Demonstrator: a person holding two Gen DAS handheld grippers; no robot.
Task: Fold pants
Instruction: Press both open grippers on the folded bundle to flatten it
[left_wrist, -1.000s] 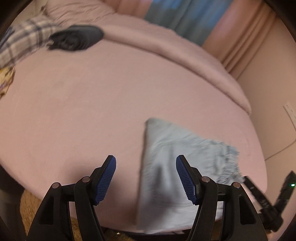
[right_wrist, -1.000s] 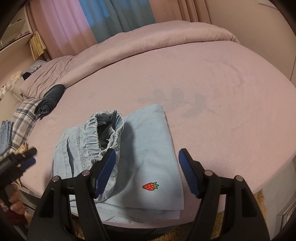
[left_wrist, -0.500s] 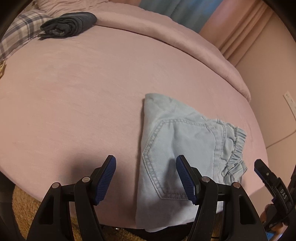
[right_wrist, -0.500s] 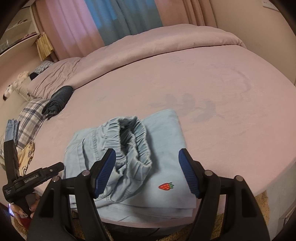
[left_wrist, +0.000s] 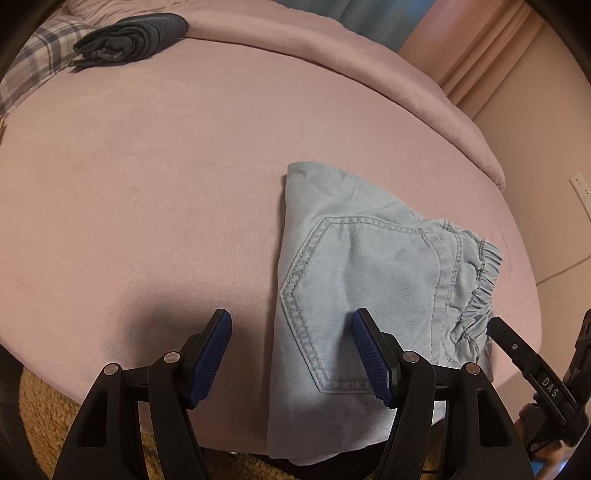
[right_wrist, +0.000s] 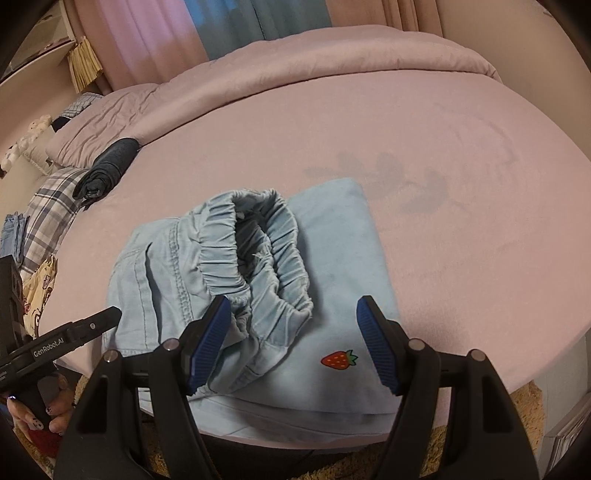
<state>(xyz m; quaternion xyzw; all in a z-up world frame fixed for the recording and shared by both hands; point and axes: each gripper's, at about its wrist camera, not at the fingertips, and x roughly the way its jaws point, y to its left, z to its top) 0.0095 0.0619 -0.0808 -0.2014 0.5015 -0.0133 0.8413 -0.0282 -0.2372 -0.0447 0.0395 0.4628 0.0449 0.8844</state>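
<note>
Left gripper (left_wrist: 291, 354): fingers apart, nothing held, over pants' left edge.
Right gripper (right_wrist: 293, 343): fingers apart, above waistband.
Pants (right_wrist: 258, 295): folded, near bed edge.
Bed (right_wrist: 443, 166): pink.
Dark garment (left_wrist: 129, 38): far left.

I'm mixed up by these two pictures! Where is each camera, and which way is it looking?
Left wrist: sits on the left tool, tilted down at the pants on the bed; the right tool peeks in.
Right wrist: sits on the right tool, over the pants' waistband; the left tool and a hand show.
Both share the pants, bed and dark bundle.
</note>
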